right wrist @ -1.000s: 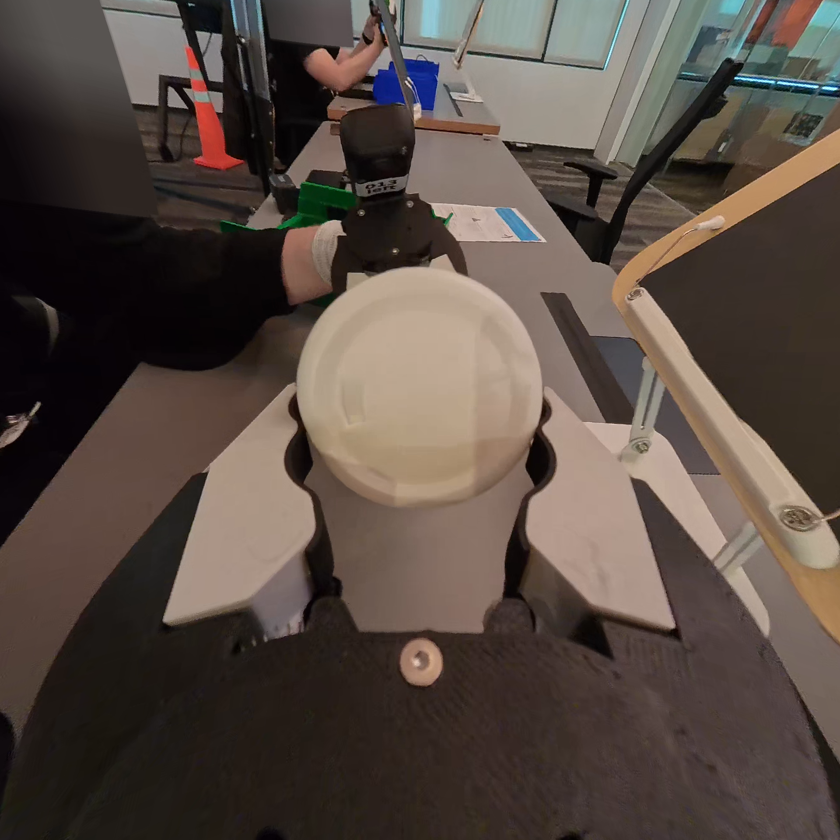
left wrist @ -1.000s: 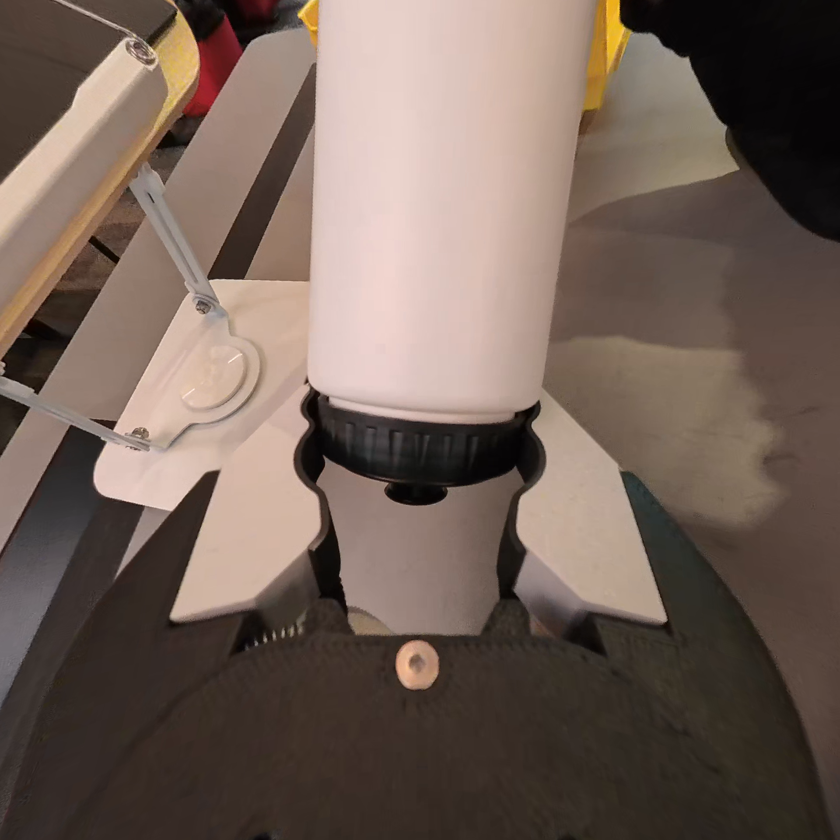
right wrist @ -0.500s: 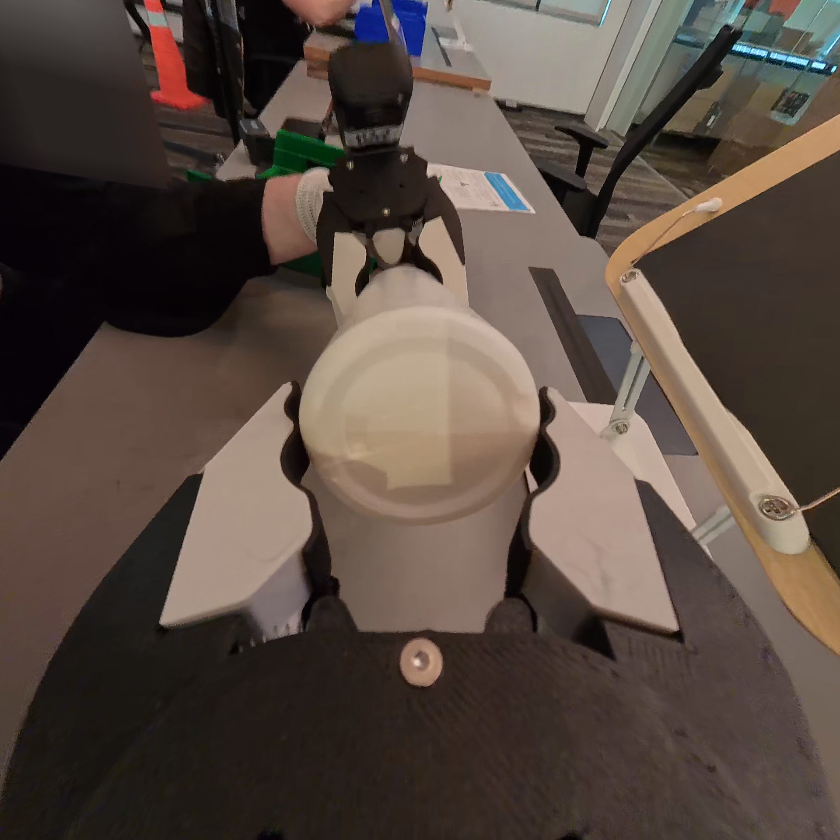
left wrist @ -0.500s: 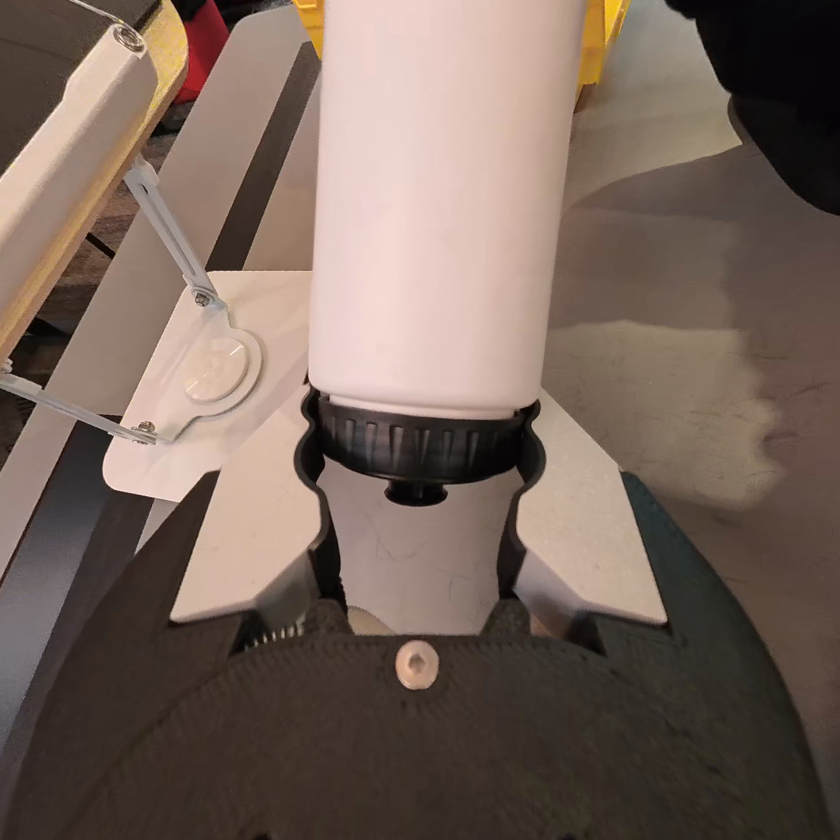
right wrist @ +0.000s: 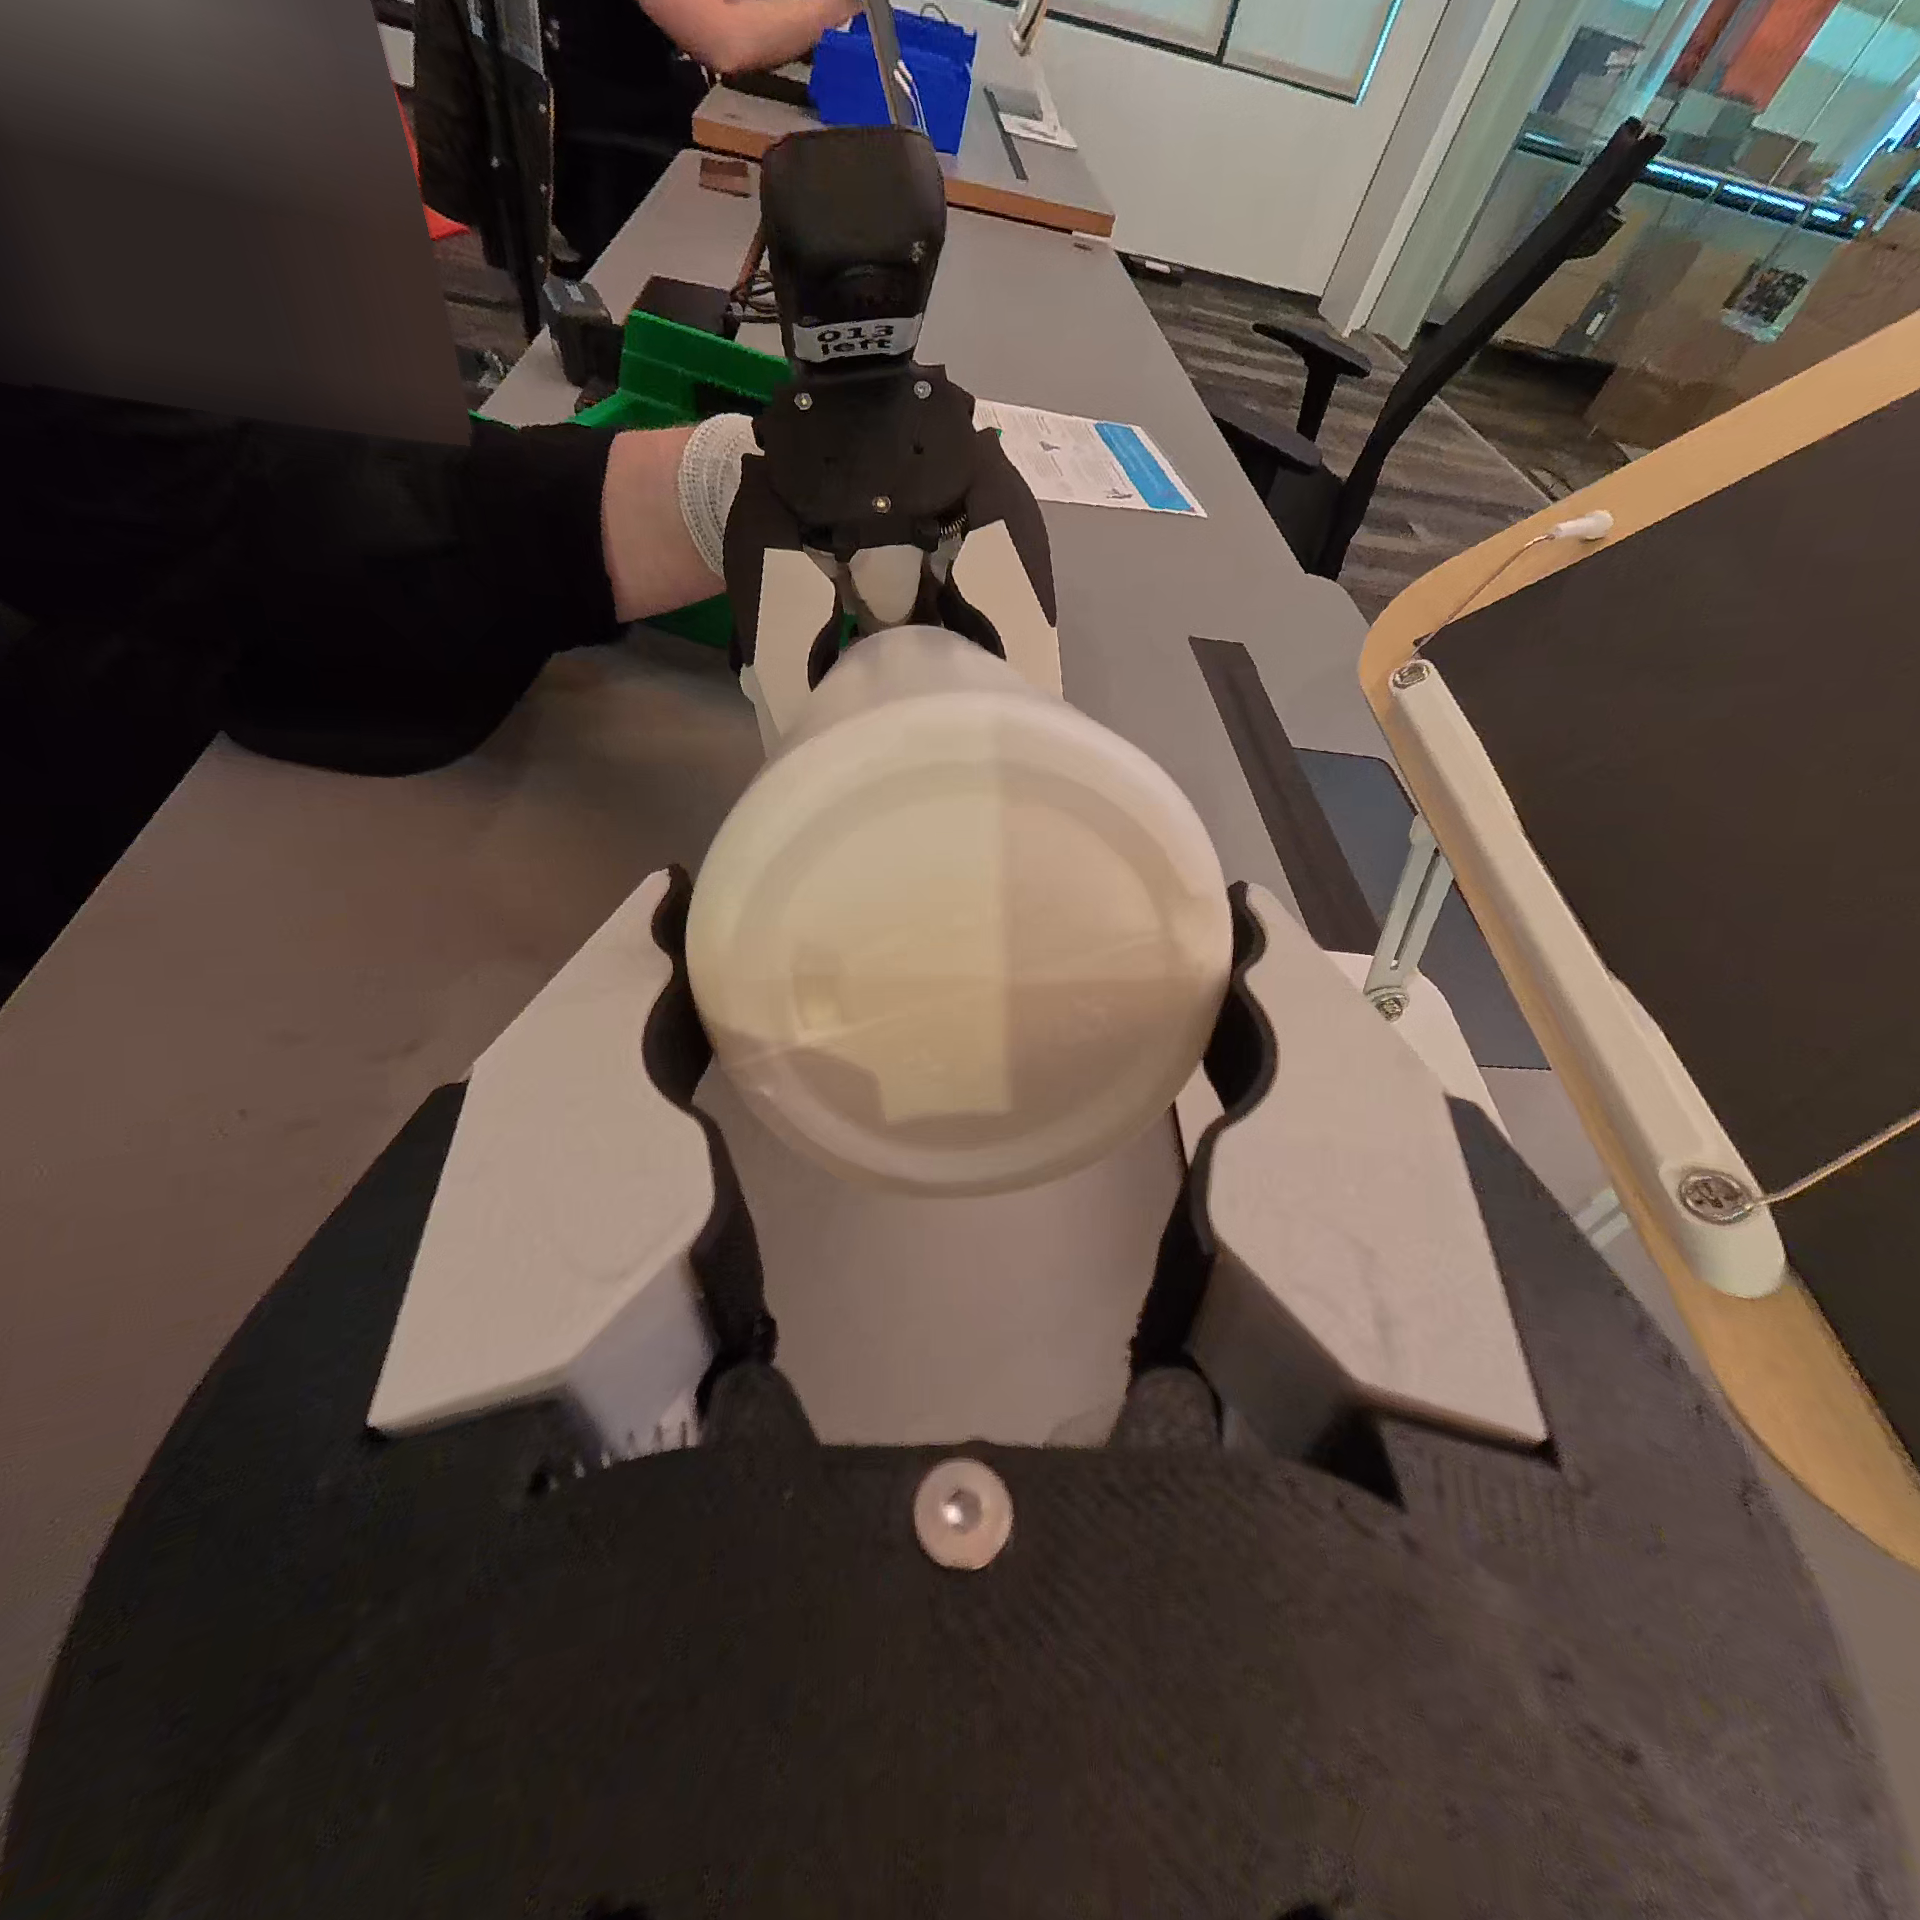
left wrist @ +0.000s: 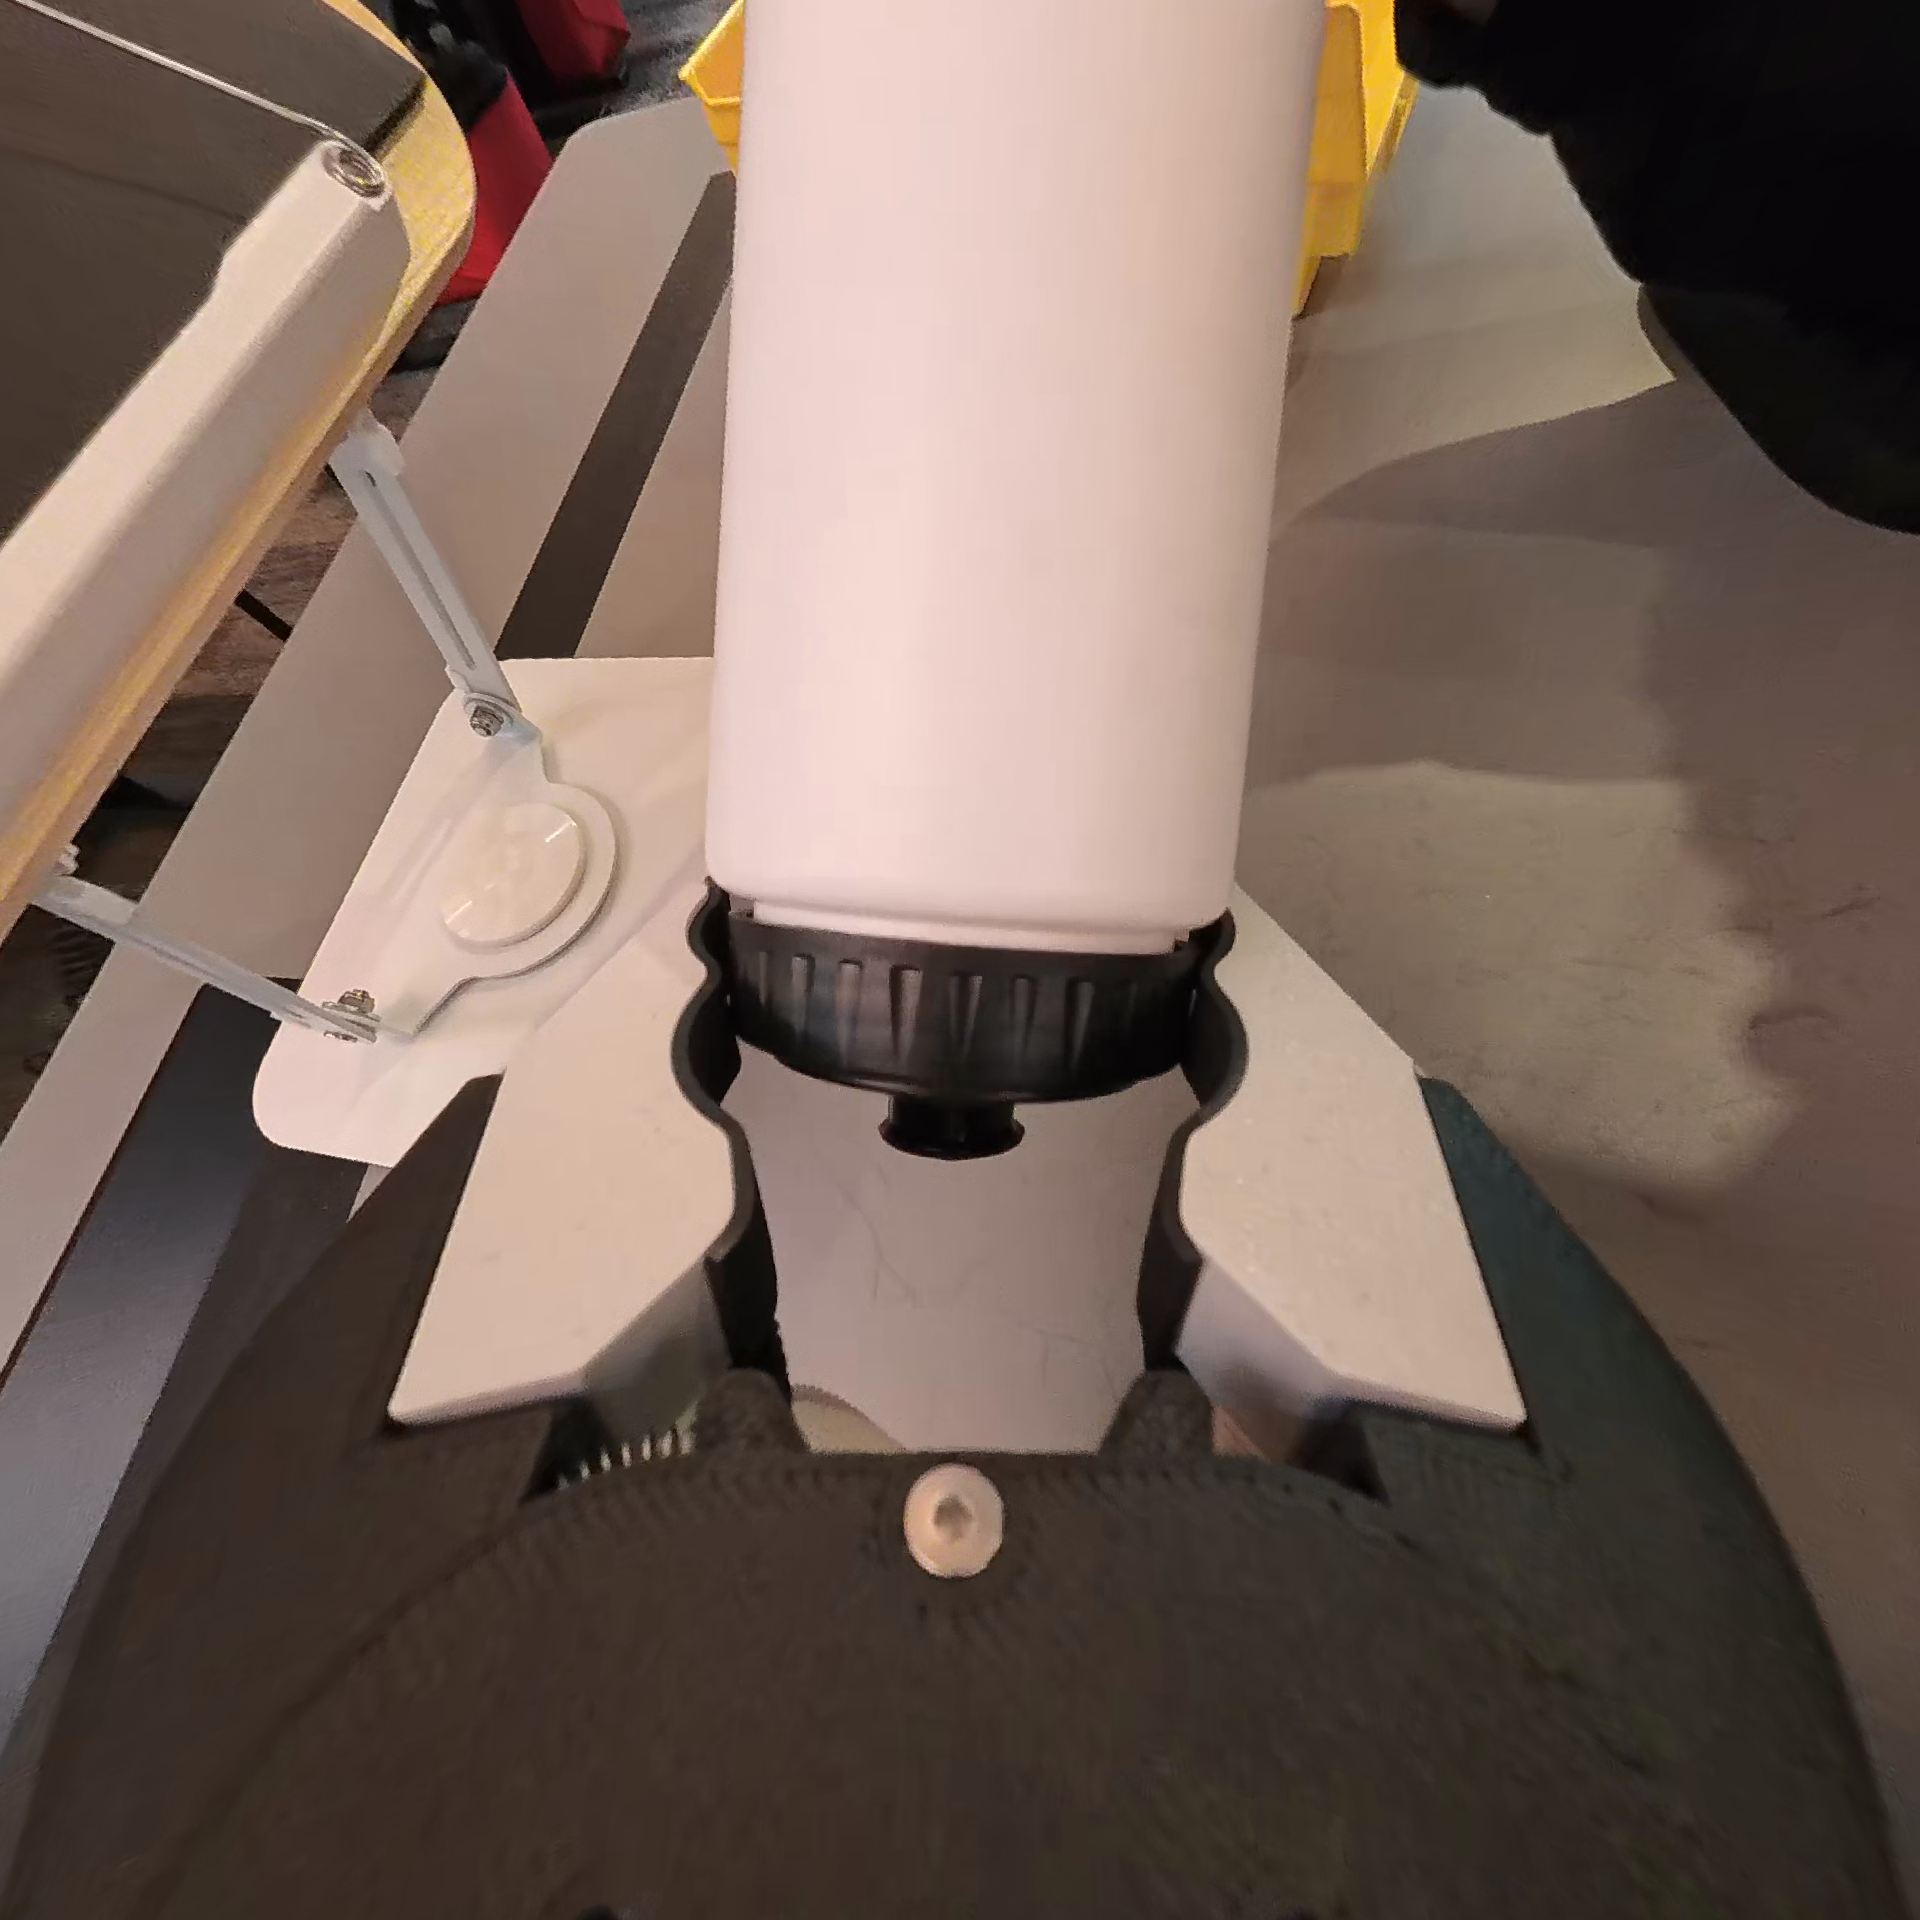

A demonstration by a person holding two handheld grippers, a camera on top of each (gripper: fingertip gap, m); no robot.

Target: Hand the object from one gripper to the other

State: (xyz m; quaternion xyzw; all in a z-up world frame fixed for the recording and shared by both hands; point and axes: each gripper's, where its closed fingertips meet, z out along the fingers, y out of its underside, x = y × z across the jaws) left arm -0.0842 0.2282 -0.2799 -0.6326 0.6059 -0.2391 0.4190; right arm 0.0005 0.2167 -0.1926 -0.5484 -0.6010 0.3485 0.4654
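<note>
One bottle (left wrist: 997, 447), two grippers, both clamped on it. Held in the air above a grey table (right wrist: 260, 997), lying roughly level between them.

Bottle: white, smooth cylinder, matte, no print visible on the body. Black ribbed cap (left wrist: 961, 1018) with a small black nub at its centre. Base is a plain off-white disc with a faint recessed ring, seen head-on in the right wrist view (right wrist: 961, 945).

Left gripper (left wrist: 961, 1023): closed on the ribbed cap, dark notched pads seated on both sides of it. Also seen farther off in the right wrist view (right wrist: 899, 634), gripped by one hand (right wrist: 665, 520) with a black sleeve.

Right gripper (right wrist: 961, 997): closed on the base end, pads touching the body on both sides.

Writing: one small white label band on the left gripper's black housing, text not copied. One printed sheet (right wrist: 1101, 468) with a blue block lying on the table farther back.

Rest, counted: one green plastic part (right wrist: 696, 384) behind the hand, one blue bin (right wrist: 894, 73) on a far desk, one yellow bin (left wrist: 1351, 125) behind the bottle in the left wrist view, one black office chair (right wrist: 1455, 312), one wood-edged dark panel (right wrist: 1704, 790) on a white bracket at the table's edge.
</note>
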